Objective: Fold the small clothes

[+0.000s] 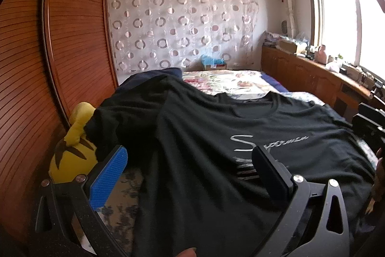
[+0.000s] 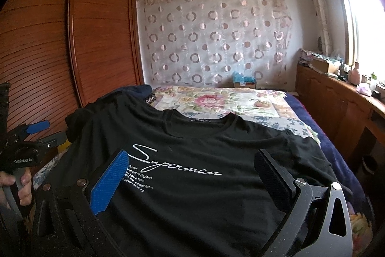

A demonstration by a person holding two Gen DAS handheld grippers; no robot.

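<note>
Flat across the near end of the bed lies a black T-shirt, print side up, its collar toward the headboard end and white "Superman" lettering across the chest. Its left sleeve drapes over the bed's left edge onto a yellow plush toy, which sits wedged between the bed and the wooden wardrobe. A dark blue garment is bunched behind the shirt near that same edge.

Both grippers hang over the shirt with jaws spread wide, gripping nothing: the left gripper above the shirt's left half, the right gripper above the chest print. In the right view a hand holds the left gripper's handle at the bed's left side.

Against the curtained wall past the head of the bed, an open cardboard box holds something blue. Along the bed's right edge runs a low wooden cabinet cluttered with small items under the window.
</note>
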